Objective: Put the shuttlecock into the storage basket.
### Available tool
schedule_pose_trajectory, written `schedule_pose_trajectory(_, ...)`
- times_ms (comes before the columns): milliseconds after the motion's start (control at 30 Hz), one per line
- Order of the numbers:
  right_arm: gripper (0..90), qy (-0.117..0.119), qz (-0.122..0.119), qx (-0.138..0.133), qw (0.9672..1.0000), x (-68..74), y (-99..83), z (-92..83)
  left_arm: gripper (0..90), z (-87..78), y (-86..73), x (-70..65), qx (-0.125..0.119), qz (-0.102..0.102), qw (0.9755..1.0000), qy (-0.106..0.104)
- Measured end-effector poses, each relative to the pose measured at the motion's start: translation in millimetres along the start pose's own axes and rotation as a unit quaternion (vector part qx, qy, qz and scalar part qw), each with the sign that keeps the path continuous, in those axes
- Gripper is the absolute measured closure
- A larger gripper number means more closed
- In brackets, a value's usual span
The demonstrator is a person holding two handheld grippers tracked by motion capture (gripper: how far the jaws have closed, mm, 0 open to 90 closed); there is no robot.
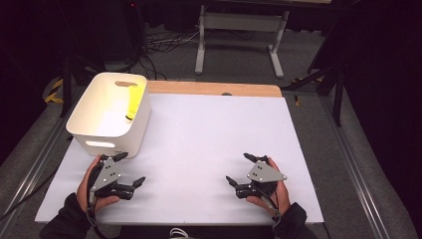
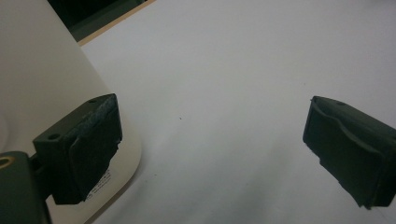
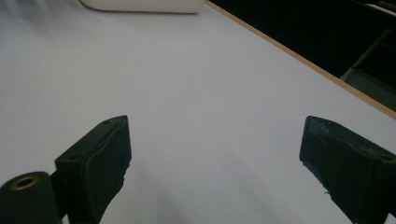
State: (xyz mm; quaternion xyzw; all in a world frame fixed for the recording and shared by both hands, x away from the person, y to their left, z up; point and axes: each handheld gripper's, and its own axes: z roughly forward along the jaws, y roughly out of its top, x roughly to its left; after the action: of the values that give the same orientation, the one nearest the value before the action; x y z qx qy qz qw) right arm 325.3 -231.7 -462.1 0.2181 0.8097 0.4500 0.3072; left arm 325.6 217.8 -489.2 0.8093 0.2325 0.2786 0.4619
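Both grippers hold nothing, jaws spread wide over the white table (image 1: 199,144). The left gripper (image 1: 130,169) sits just beside the white bin (image 1: 107,112), the right gripper (image 1: 238,169) well apart from it.

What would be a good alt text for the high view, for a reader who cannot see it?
A person's hands hold the left tool and the right tool, both open, low over a white table. A white rectangular plastic bin stands at the far left, with a yellow object inside.
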Motion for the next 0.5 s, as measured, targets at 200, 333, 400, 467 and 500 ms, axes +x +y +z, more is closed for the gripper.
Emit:
schedule_pose_trajectory(200,9.7,-0.003,0.001,0.001,1.0,0.3,0.3,-0.3,5.4,-2.2,0.1,0.6,-0.006,0.0,1.0,-0.001)
schedule_pose_trajectory(333,9.7,-0.004,0.001,0.003,1.0,1.6,0.8,1.1,5.4,-5.0,0.6,0.0,-0.011,0.004,0.9999,-0.002)
schedule_pose_trajectory(400,9.7,-0.003,0.0,0.007,1.0,3.4,0.6,2.2,5.4,-6.0,0.9,0.0,-0.015,0.002,0.9999,-0.004)
schedule_pose_trajectory(467,9.7,-0.003,-0.001,0.009,1.0,4.0,0.5,2.9,5.5,-6.4,1.1,0.1,-0.017,0.0,0.9998,-0.007)
schedule_pose_trajectory(500,9.7,-0.002,-0.002,0.009,1.0,4.1,0.5,3.2,5.5,-6.4,1.2,-0.2,-0.017,0.002,0.9998,-0.006)
